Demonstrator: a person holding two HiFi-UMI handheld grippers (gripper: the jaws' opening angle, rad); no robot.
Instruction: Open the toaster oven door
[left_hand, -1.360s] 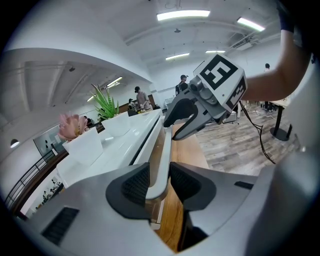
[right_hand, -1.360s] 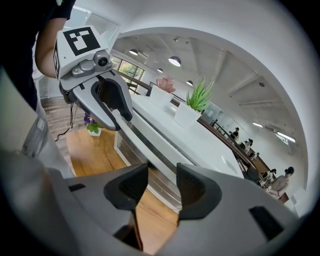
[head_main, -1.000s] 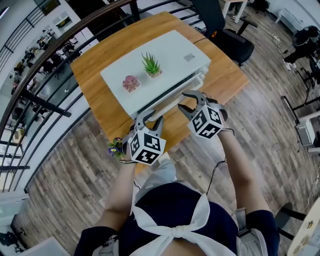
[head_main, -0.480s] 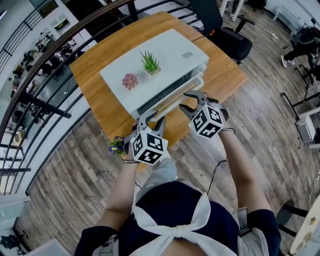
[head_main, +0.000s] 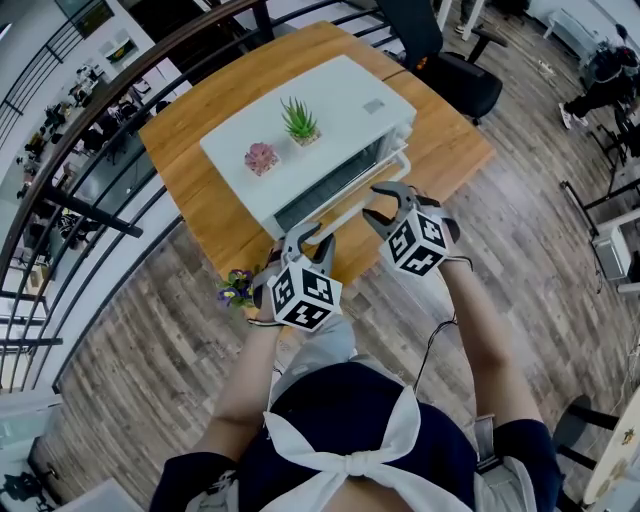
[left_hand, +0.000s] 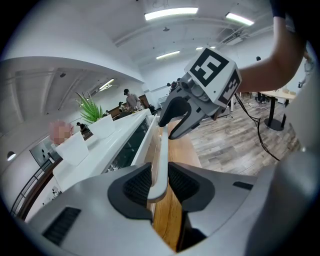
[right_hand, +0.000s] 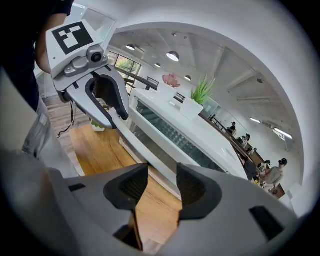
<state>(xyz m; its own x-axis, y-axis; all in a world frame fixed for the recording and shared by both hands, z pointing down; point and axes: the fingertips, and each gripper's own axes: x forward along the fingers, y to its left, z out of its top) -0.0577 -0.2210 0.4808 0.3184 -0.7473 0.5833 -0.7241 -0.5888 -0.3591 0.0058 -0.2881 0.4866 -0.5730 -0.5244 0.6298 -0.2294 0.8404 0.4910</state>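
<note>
A person, seen from above, held a gripper in each hand at the front of a white toaster oven (head_main: 345, 105) that stood on a wooden surface (head_main: 195, 115).

The left gripper (head_main: 308, 238) was closed on the near end of the oven door handle (left_hand: 161, 147), a long white bar. Its two dark ribbed pads (left_hand: 137, 185) pressed against the bar from either side. The bar ran straight ahead from this gripper toward the right gripper (left_hand: 176, 119), farther along the same handle.

The right gripper (right_hand: 162, 186) was partly open, with a clear gap between its pads. The white handle (right_hand: 150, 162) crossed the gap at the pad tips, and the pads were not clamped on it. Beyond these jaws and to the left, the left gripper (right_hand: 116, 116) held the far end of the bar.

The door's dark glass (head_main: 330, 185) lay just beyond both grippers, and the door seemed tipped a little outward at its top edge, where the handle (head_main: 345, 203) ran.

On the oven's flat top, beyond the grippers, stood a spiky green plant (head_main: 300, 123) in a small white pot, with a pink succulent (head_main: 261, 158) beside it. A small pot of purple and yellow flowers (head_main: 234, 291) sat at the surface's edge, just to the left of the left gripper.
</note>
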